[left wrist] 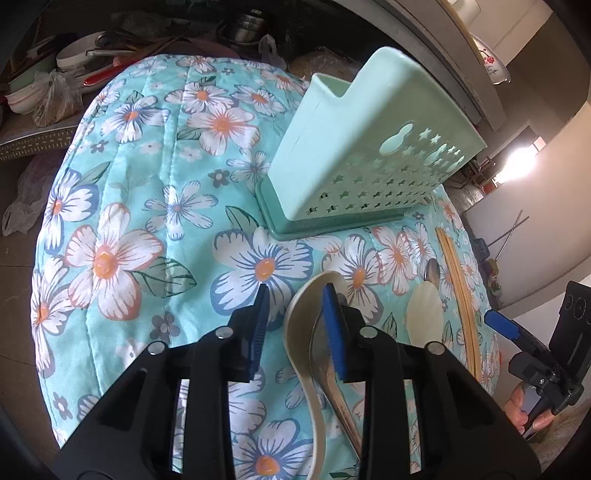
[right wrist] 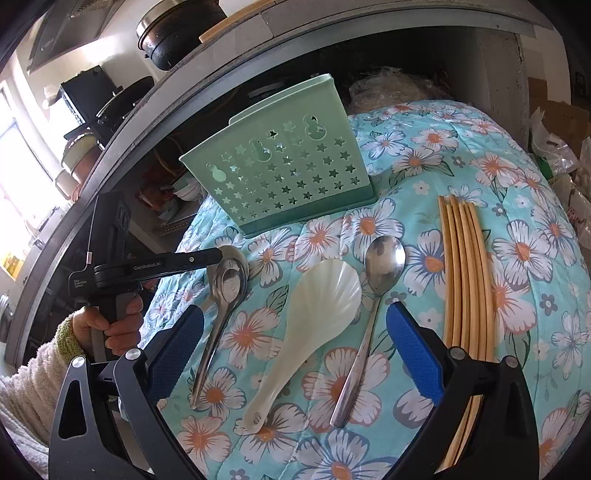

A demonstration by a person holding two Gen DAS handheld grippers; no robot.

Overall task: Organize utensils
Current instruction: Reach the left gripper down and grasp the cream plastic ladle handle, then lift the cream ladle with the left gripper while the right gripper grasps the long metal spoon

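A mint green utensil holder (left wrist: 354, 155) with star holes stands on the floral cloth (left wrist: 147, 221); it also shows in the right wrist view (right wrist: 280, 166). My left gripper (left wrist: 295, 310) is open, its right finger inside a cream ladle-like spoon (left wrist: 299, 332) that holds a metal spoon (left wrist: 332, 384). In the right wrist view these nested spoons (right wrist: 227, 284) lie at the left under the left gripper (right wrist: 218, 254). My right gripper (right wrist: 295, 350) is open above a cream rice paddle (right wrist: 314, 306) and a metal spoon (right wrist: 376, 273). Several bamboo chopsticks (right wrist: 465, 277) lie at the right.
A dark shelf with bowls and bags (left wrist: 66, 81) is behind the cloth. A counter edge (right wrist: 258, 33) arcs above the holder, with a black pot (right wrist: 177, 26) on top. Plastic bags (right wrist: 557, 155) sit at the far right.
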